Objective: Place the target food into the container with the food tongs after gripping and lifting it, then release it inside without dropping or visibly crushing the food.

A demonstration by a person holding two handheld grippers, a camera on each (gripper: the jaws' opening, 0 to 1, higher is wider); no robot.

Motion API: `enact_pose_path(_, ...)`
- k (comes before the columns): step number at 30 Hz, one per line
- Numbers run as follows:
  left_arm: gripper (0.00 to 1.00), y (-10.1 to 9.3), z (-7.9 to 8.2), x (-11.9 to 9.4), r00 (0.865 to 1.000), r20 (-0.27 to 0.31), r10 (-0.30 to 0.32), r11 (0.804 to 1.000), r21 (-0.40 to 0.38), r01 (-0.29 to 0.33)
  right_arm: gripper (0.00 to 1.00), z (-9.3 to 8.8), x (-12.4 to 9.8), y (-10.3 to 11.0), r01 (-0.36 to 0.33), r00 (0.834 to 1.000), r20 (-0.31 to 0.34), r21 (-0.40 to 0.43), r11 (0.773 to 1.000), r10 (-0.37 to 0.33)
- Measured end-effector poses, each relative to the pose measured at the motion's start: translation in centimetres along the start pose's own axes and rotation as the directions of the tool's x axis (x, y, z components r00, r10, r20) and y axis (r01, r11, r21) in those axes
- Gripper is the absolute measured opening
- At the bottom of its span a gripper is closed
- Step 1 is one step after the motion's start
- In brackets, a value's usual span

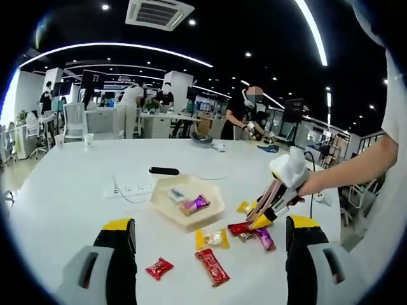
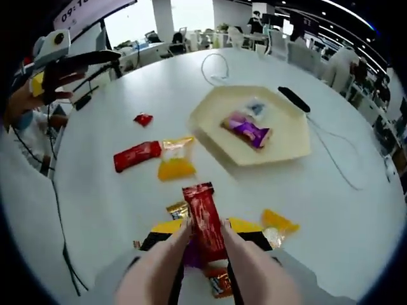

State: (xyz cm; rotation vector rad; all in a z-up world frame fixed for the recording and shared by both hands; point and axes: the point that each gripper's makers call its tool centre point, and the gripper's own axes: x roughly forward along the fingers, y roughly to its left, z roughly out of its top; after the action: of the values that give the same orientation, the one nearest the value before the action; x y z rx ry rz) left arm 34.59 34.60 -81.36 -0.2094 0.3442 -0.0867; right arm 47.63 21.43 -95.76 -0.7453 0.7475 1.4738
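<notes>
Right gripper working pink food tongs, tips clamped on dark red foil snack bar, low over scattered wrappers. Left gripper spread wide, holding nothing. Best kept gently pinched, lifted clear, carried over cream hexagonal paper tray, lowered beside its 2 packets.

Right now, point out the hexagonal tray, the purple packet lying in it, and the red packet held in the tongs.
hexagonal tray (image 2: 289, 149): right gripper view, bare floor near its right rim.
purple packet (image 2: 249, 131): right gripper view, middle of the wrapper.
red packet (image 2: 205, 222): right gripper view, middle of the wrapper, between the tong arms.
</notes>
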Motion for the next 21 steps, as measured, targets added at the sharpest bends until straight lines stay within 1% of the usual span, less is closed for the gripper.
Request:
enact_pose_path(2,0.99,-0.23,0.25,0.25,1.0,0.006,-0.006,1.0,0.001,0.006,0.25,-0.13,-0.04,-0.16,-0.012,1.0,-0.005,0.049,0.999,0.012)
enact_pose_path(4,0.99,-0.54,0.42,0.54,1.0,0.006,-0.014,1.0,0.005,0.014,0.24,-0.05,-0.09,-0.36,-0.016,1.0,-0.001,0.069,0.997,0.017)
enact_pose_path(8,0.99,-0.82,0.54,0.76,1.0,0.003,-0.025,1.0,0.016,0.025,0.25,-0.15,0.05,-0.43,-0.017,1.0,-0.001,0.059,0.998,0.017)
enact_pose_path(14,0.99,-0.75,0.69,0.79,1.0,-0.002,-0.023,1.0,0.02,0.023,0.25,-0.19,0.3,-0.74,-0.016,1.0,-0.001,0.053,0.998,0.016)
enact_pose_path(21,0.99,-0.93,0.47,0.71,1.0,-0.015,-0.021,0.999,0.028,0.021,0.25,-0.42,0.76,-0.76,-0.021,1.0,-0.005,0.071,0.997,0.022)
